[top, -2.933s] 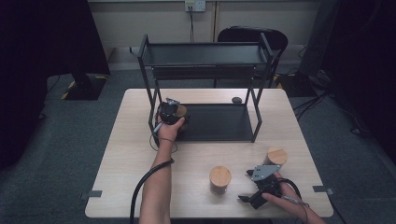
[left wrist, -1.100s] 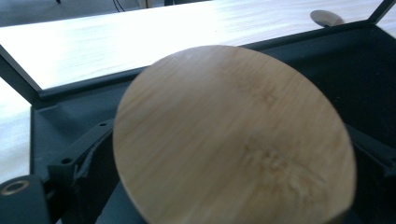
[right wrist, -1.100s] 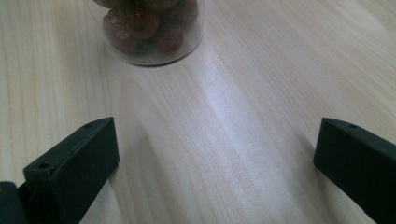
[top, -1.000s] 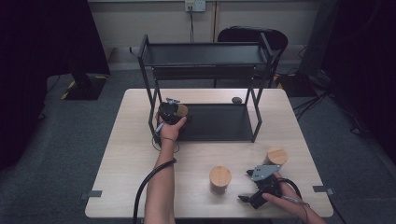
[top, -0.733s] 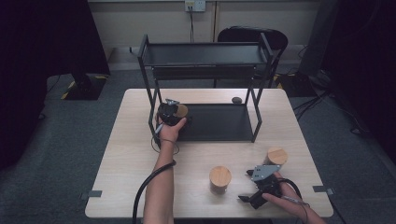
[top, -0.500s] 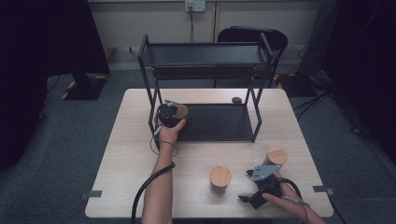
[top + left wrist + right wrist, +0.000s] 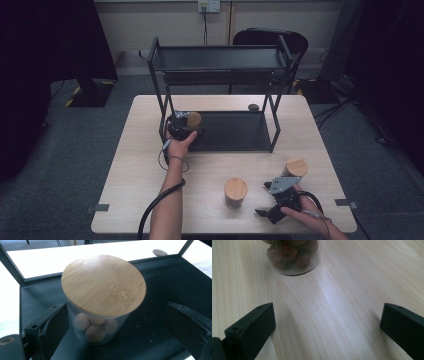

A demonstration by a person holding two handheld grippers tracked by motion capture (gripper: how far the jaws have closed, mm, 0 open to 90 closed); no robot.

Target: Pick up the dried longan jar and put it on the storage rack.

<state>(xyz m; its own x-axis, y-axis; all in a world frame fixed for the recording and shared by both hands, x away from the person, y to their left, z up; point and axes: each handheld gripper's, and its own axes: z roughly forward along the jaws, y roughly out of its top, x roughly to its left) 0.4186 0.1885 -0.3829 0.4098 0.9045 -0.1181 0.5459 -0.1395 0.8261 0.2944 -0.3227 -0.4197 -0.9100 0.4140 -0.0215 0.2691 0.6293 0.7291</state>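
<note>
A glass jar (image 7: 100, 327) with a bamboo lid (image 7: 193, 119) and pale balls inside stands on the black lower shelf (image 7: 235, 131) of a metal rack, at its left end. My left gripper (image 7: 115, 315) is open around it, with the left jaw close beside the glass and the right jaw well clear. In the high view the left gripper (image 7: 186, 124) sits at the shelf's front left corner. My right gripper (image 7: 262, 200) rests open near the table's front right. Its jaws stand wide over bare wood (image 7: 327, 312), and a jar of dark brown pieces (image 7: 294, 255) lies ahead.
Two bamboo-lidded jars stand on the table, one (image 7: 235, 190) front centre and one (image 7: 296, 167) to its right. The rack's top shelf (image 7: 220, 59) overhangs the lower one. A small dark disc (image 7: 253, 106) lies behind the rack. A chair (image 7: 270, 37) stands beyond the table.
My left gripper has drawn back a little toward the table's front, while the jar stays on the shelf. The right gripper has not moved.
</note>
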